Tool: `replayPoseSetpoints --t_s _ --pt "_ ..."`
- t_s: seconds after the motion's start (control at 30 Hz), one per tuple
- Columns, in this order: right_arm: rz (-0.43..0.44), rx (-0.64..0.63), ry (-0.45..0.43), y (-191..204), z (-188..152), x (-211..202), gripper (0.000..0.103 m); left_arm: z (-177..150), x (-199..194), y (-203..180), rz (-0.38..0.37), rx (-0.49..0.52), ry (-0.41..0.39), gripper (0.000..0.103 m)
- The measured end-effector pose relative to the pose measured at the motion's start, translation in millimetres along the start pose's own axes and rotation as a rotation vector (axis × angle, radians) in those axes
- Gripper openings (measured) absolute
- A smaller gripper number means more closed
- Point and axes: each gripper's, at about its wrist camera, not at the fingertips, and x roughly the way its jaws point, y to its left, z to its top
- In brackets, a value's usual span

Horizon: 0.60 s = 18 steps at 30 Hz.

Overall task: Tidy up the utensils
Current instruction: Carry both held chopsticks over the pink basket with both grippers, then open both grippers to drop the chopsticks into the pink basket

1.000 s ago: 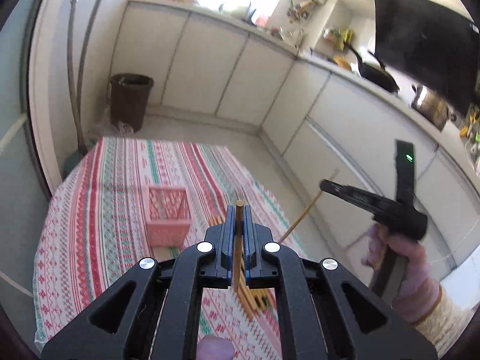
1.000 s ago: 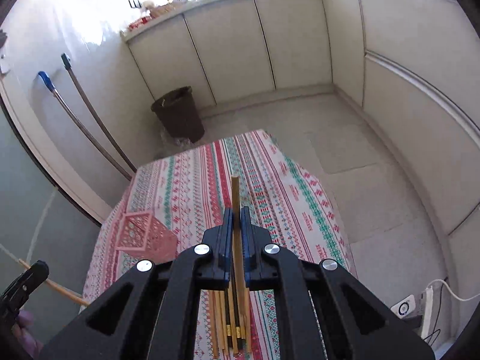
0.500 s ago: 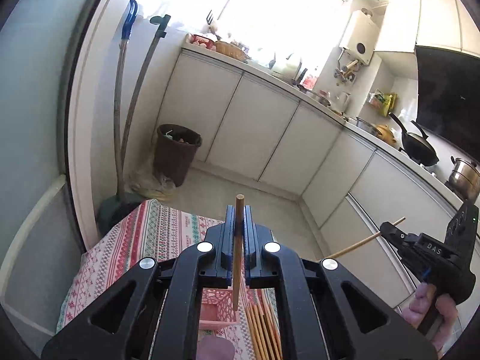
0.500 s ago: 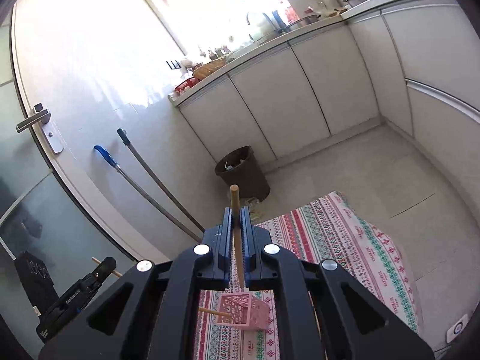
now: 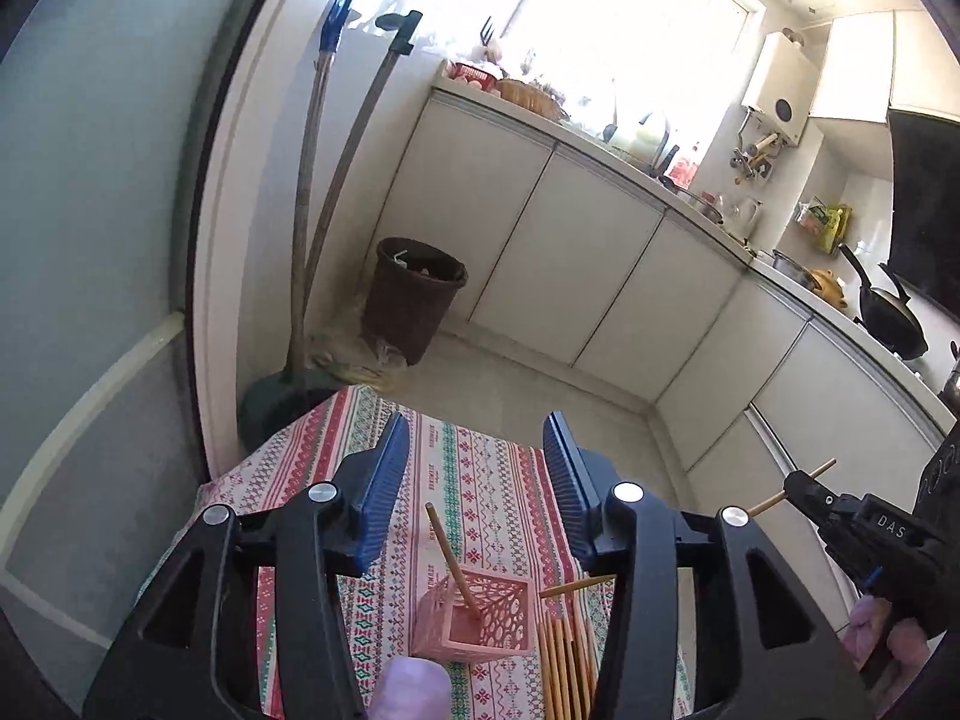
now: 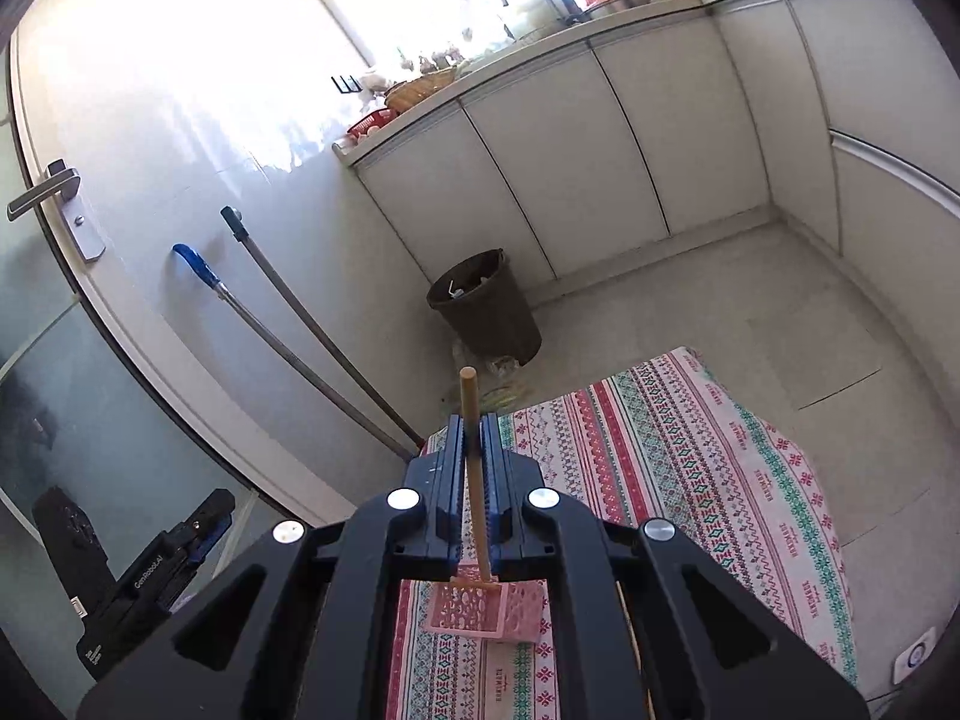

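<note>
A pink lattice basket (image 5: pixel 480 618) stands on the patterned tablecloth (image 5: pixel 480 480). One wooden chopstick (image 5: pixel 450 558) leans inside it. My left gripper (image 5: pixel 477 480) is open and empty, above the basket. Several chopsticks (image 5: pixel 564 660) lie on the cloth right of the basket. My right gripper (image 6: pixel 474 450) is shut on a chopstick (image 6: pixel 471 438), held upright above the pink basket (image 6: pixel 486 609). The right gripper also shows in the left wrist view (image 5: pixel 798 489), with its chopstick sticking out. The left gripper shows at the lower left of the right wrist view (image 6: pixel 204 516).
A dark bin (image 6: pixel 486 306) stands on the floor past the table, beside two mop handles (image 6: pixel 288 330). White cabinets (image 5: pixel 570 252) line the walls. The table's far edge (image 6: pixel 660 366) drops to the floor.
My left gripper has opened and its chopstick now stands in the basket. Both grippers have tilted up and moved over the basket. The right one still holds its chopstick.
</note>
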Motion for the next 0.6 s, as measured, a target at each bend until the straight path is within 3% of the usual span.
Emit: replayPoseSetpoints --t_s 0.33,0.47,0.6 --pt "-0.001 -0.007 0.033 17 -8 26 0.008 -2 -23 -15 0.009 0.070 -0.053 0.054" --pt "-0.005 -0.027 0.077 23 -21 49 0.015 -6 -15 -13 0.014 0.078 -0.025 0.055" --pt "-0.037 -0.057 0.084 24 -30 53 0.016 -10 -12 -12 0.009 0.077 0.002 0.055"
